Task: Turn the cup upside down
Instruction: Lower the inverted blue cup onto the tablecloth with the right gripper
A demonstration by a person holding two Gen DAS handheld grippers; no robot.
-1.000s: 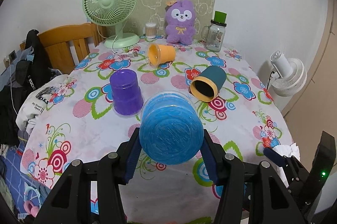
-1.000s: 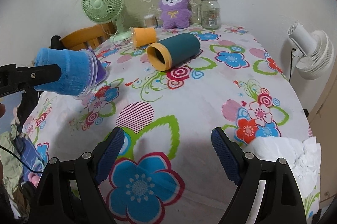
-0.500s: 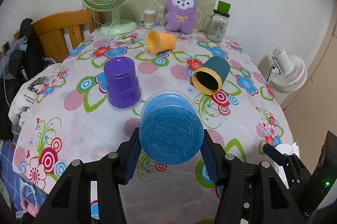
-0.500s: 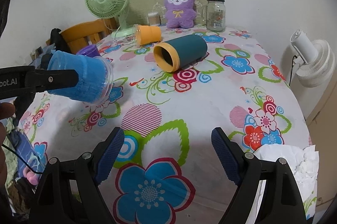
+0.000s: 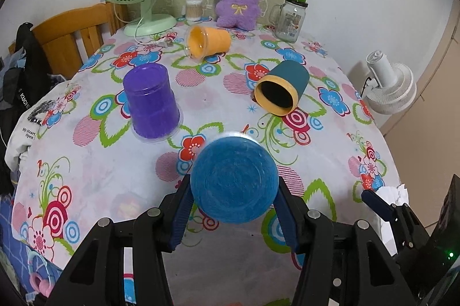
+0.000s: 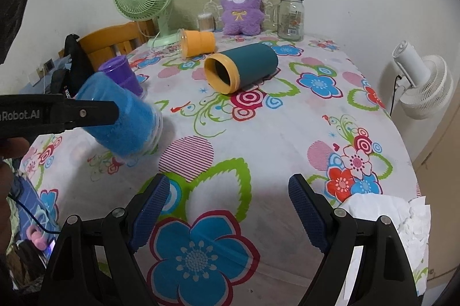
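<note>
The left gripper [image 5: 234, 198] clamps a fuzzy blue cup [image 5: 234, 181], tilted mouth-down toward the worktop [image 6: 287, 139]; the right gripper [image 6: 228, 208] gapes wide, holding nothing.

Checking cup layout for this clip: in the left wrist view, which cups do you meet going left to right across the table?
purple cup → orange cup → blue cup, held in the left tool → teal cup.
</note>
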